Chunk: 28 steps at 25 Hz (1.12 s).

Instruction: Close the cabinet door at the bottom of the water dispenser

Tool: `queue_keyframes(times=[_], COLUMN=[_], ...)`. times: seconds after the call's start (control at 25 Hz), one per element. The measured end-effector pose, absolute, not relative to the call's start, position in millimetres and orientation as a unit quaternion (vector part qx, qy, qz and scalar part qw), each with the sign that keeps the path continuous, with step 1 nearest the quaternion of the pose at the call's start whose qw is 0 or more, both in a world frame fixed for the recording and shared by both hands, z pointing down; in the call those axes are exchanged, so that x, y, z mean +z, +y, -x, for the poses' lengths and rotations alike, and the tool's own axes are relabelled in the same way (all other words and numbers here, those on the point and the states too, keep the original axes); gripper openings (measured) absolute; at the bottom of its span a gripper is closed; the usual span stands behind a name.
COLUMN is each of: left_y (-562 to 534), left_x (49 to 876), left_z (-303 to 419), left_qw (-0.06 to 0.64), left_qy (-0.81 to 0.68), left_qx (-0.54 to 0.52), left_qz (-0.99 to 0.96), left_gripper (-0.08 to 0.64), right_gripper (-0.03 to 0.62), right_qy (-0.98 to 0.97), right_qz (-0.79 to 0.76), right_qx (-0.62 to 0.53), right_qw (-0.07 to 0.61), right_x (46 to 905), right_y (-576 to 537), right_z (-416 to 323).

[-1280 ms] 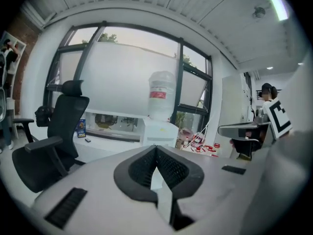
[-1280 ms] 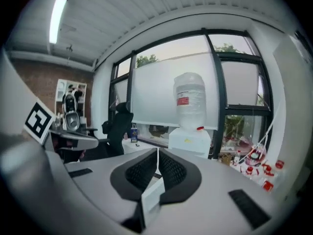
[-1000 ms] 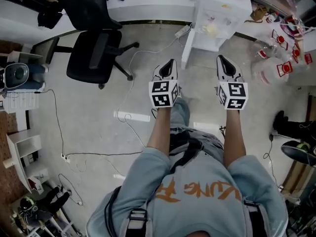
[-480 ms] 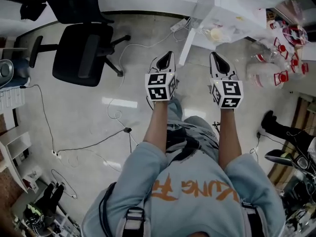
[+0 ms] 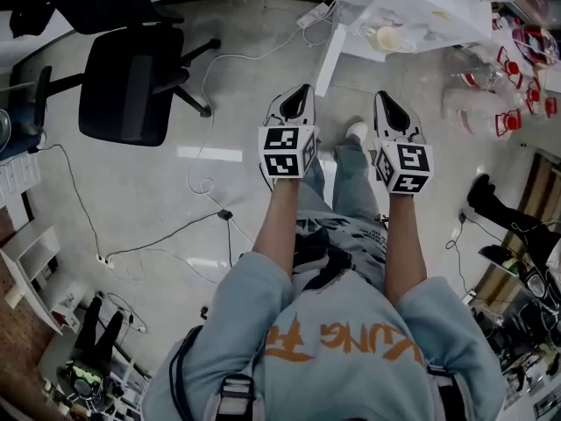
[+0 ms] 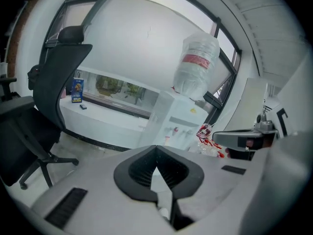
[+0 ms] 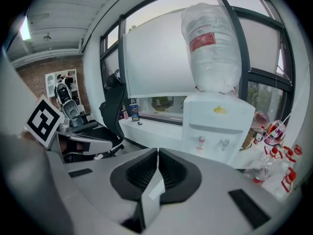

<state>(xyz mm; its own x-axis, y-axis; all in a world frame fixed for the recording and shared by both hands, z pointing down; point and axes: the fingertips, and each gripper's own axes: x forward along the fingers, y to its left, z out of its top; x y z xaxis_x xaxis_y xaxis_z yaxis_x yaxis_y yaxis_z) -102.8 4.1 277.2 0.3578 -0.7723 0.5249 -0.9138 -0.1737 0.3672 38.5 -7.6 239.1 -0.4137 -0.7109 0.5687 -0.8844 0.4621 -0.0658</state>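
Observation:
The white water dispenser (image 5: 421, 11) stands at the top right of the head view, and its bottom cabinet door (image 5: 326, 55) swings out toward me as a narrow white panel. My left gripper (image 5: 303, 88) hangs just below the door's free end, jaws shut and empty. To the right of the door and short of the cabinet front, my right gripper (image 5: 383, 96) is also shut and empty. The right gripper (image 7: 157, 152) view has the dispenser (image 7: 220, 126) straight ahead with its big bottle (image 7: 212, 50). The left gripper (image 6: 156, 148) view shows the dispenser (image 6: 183, 124) ahead, slightly right.
A black office chair (image 5: 131, 86) stands to the left. Cables (image 5: 206, 182) and a power strip (image 5: 316, 14) lie on the floor near the door. Several empty bottles with red handles (image 5: 491, 103) crowd the right. Black shoes (image 5: 486, 196) sit at the right. A white sneaker (image 5: 355, 132) steps forward.
Both grippers have sunk and come nearer to the dispenser, side by side. The person has stepped forward, so the open door now lies just beyond the left gripper. Both jaws stayed shut.

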Motion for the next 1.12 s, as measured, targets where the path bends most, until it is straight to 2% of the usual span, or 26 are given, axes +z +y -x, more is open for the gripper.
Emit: queue_keyframes(times=[0.44, 0.8, 1.12], left_y=[19, 42, 48], left_x=[368, 447, 499], left_z=[83, 79, 90], left_qw=[0.355, 0.4, 0.405], left_qy=[-0.542, -0.554, -0.568], left_qx=[0.146, 0.146, 0.153], left_qz=[-0.748, -0.715, -0.7], left_gripper=[0.02, 0.02, 0.02], right_gripper=[0.029, 0.03, 0.031], right_qy=[-0.806, -0.807, -0.81], right_qz=[-0.47, -0.422, -0.413], right_qx=[0.256, 0.288, 0.293], right_qw=[0.251, 0.296, 0.297], right_x=[354, 426, 484], right_y=[-3, 28, 28], right_z=[-30, -25, -13])
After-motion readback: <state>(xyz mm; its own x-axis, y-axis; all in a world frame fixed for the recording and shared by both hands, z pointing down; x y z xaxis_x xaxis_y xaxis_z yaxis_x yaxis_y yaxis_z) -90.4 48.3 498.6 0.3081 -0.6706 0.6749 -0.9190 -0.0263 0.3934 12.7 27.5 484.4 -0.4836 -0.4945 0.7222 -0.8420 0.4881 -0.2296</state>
